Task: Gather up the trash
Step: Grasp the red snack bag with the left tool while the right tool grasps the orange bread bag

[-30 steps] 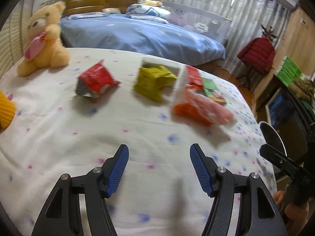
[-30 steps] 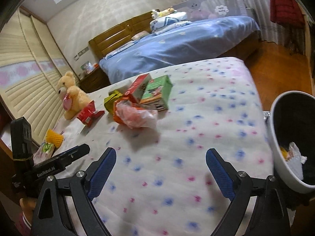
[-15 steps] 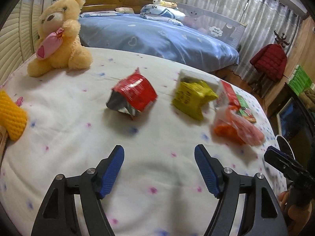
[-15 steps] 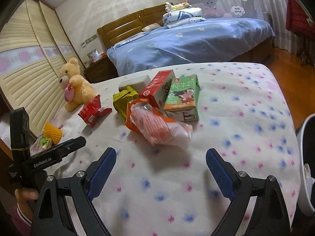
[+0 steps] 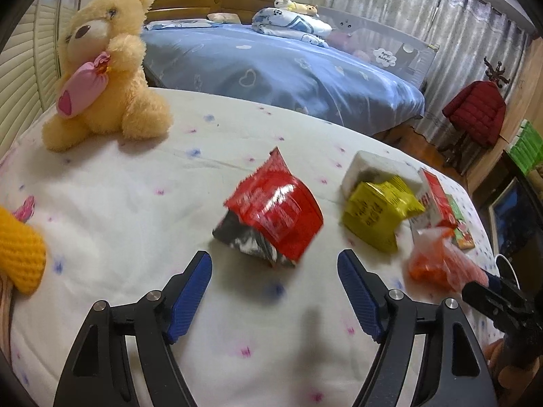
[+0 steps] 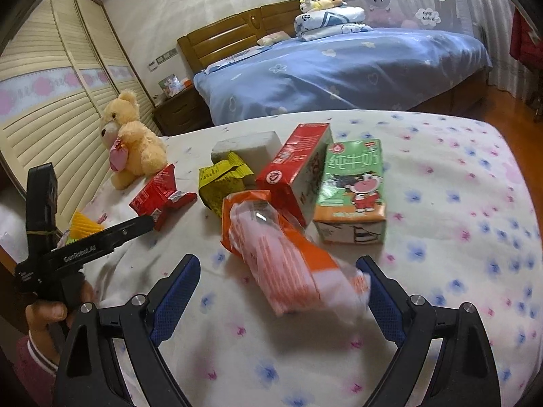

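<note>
Facing both grippers, jaws spread and empty: left gripper (image 5: 275, 279) before red wrapper (image 5: 275, 212); right gripper (image 6: 278, 286) around orange bag (image 6: 288, 264); likely light, crinkly, slippery; pinch mid-body.

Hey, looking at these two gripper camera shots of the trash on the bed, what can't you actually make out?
- Trash bin: outside the right wrist view.
- Orange plastic bag: contents and print blurred, right wrist view.
- Red snack wrapper: lettering blurred, left wrist view.
- White box: front hidden by the yellow packet, left wrist view.
- Yellow knitted item: cut off at the left edge, left wrist view.
</note>
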Tool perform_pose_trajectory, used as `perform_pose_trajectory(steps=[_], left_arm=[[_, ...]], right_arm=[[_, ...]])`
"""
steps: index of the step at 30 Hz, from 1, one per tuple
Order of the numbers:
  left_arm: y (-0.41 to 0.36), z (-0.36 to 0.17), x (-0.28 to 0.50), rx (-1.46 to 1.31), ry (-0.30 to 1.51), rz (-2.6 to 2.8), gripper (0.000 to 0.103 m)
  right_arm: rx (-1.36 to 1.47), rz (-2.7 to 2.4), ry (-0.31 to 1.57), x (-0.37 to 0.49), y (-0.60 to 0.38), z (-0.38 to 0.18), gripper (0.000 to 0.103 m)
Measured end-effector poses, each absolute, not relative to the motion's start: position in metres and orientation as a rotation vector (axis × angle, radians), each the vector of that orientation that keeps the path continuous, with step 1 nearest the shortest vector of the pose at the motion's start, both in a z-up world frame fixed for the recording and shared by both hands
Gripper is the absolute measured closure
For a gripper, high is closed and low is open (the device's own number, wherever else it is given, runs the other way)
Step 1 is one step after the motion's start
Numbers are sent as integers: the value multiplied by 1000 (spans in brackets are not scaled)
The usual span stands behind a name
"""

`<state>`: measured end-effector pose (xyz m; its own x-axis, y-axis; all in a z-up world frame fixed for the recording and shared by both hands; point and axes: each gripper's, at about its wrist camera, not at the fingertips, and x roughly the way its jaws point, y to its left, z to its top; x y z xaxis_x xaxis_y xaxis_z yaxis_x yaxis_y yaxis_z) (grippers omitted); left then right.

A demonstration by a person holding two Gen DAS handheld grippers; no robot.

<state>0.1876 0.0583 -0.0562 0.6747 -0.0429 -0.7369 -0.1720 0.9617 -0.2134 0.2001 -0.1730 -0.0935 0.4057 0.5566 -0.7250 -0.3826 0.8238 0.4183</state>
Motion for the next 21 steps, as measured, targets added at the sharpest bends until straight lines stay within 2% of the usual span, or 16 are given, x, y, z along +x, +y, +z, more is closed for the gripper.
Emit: perform_pose_trajectory(steps=[3, 5, 6, 7, 8, 9, 12, 15, 21], left_arm=[[62, -58, 196, -276, 822, 77, 29], [60, -58, 199, -262, 810, 77, 30], [58, -58, 200, -251, 804, 76, 36], [56, -59, 202, -238, 805, 74, 42], [54, -60, 203, -231, 809, 65, 57], [51, -61, 204, -227, 815, 53, 71], [46, -61, 204, -210, 811, 34, 85], [41, -59, 199, -200, 803, 25, 91], [27, -54, 174, -223, 790, -10, 91]], right_arm=[[179, 589, 990, 203, -168, -95, 14], [167, 585, 995, 203, -166, -96, 31], [160, 582, 1007, 204, -164, -98, 45], [159, 583, 1015, 204, -164, -100, 48], [164, 588, 1016, 203, -164, -100, 50], [165, 592, 1013, 202, -163, -99, 59], [160, 591, 1004, 197, -164, -96, 61], [180, 596, 994, 189, -170, -92, 62], [216, 588, 979, 172, -187, -83, 62]])
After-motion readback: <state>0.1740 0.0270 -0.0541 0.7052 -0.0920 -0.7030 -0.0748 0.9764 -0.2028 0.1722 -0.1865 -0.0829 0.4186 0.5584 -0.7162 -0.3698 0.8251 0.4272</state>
